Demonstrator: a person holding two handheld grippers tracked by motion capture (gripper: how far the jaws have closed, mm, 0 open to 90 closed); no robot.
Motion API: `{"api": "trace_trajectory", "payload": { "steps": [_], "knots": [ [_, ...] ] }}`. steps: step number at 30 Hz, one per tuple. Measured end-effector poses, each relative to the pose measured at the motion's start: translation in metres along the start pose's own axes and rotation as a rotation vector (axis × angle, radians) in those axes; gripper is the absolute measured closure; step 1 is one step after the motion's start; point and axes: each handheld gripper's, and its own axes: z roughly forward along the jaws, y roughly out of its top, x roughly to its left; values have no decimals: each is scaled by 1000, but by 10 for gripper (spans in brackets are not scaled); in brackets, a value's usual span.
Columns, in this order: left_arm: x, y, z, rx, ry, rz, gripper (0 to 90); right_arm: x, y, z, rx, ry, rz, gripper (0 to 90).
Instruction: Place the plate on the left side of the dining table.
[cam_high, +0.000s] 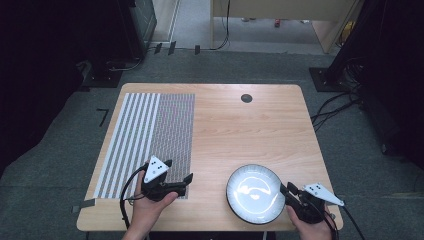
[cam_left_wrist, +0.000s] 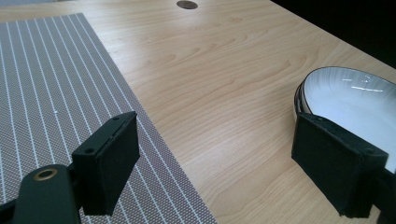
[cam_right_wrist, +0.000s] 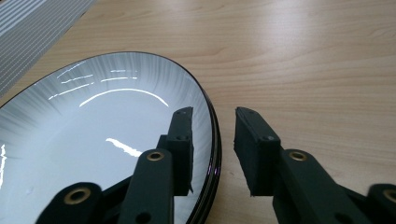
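A white plate with a dark rim (cam_high: 255, 192) (cam_right_wrist: 93, 135) lies on the wooden table near its front right edge. My right gripper (cam_high: 286, 189) (cam_right_wrist: 214, 112) straddles the plate's right rim, one jaw over the inside and one outside. A gap shows on both sides of the rim, so the pads are not pressing on it. My left gripper (cam_high: 178, 171) (cam_left_wrist: 217, 126) stands wide open, with nothing between its jaws, at the near right corner of a grey striped mat (cam_high: 145, 135) (cam_left_wrist: 46, 84). From there the plate (cam_left_wrist: 355, 98) lies beyond the right jaw.
The mat covers the left part of the table (cam_high: 240, 130). A dark round grommet (cam_high: 246, 98) (cam_left_wrist: 187, 4) sits near the far edge. Bare wood lies between mat and plate. Cables and dark stands are on the carpet around the table.
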Motion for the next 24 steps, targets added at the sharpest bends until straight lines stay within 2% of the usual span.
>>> {"api": "trace_trajectory", "payload": {
  "steps": [4,7,9,12,14,15,16,24],
  "knots": [
    [-3,-2,3,4,-8,2,152,1,-1,3,29,16,-11,706],
    [-7,-3,7,10,-16,6,152,2,-2,5,27,16,-24,705],
    [-9,-4,9,14,-21,10,152,2,-1,4,34,18,-14,710],
    [-13,-5,13,20,-31,15,152,-1,-1,3,36,3,19,719],
    [-16,-6,15,21,-38,19,152,-4,0,1,32,17,61,754],
    [-16,-6,15,21,-38,19,152,-4,0,1,32,17,61,754],
    [-18,-7,16,17,-56,11,152,-6,0,0,42,26,89,792],
    [-24,-15,26,28,-82,-13,158,-10,-1,2,52,53,115,830]
  ]
}}
